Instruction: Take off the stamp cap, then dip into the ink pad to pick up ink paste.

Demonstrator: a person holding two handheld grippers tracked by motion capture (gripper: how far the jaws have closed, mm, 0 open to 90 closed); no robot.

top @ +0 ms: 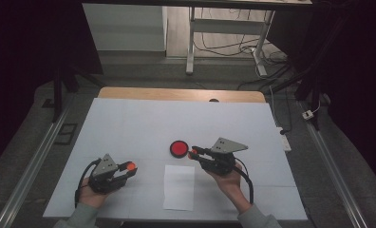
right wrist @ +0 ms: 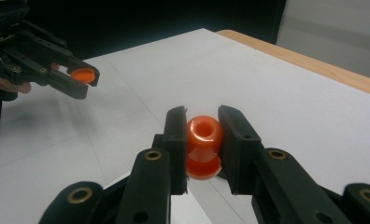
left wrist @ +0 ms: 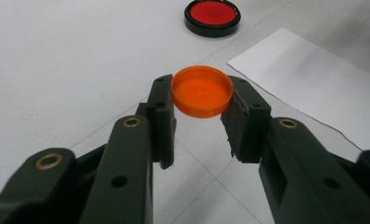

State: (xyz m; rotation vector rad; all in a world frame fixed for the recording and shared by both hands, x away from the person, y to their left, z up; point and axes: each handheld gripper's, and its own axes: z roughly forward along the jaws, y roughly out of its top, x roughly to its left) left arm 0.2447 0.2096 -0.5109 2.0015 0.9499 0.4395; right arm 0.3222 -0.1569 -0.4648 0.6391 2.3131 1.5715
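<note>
Your left gripper (left wrist: 202, 114) clamps a shallow orange cap (left wrist: 202, 91), hollow side up, above the table (top: 129, 128). Your right gripper (right wrist: 202, 126) pinches a glossy orange waisted stamp (right wrist: 203, 145), near the red ink pad (top: 179, 148).

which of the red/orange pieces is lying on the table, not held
The black-rimmed red disc by the paper. The orange cap is in the left tongs, the orange knob in the right tongs.

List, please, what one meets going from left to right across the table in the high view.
Left hand-held gripper with the orange cap → red disc in black rim → right hand-held gripper holding an orange piece.
</note>
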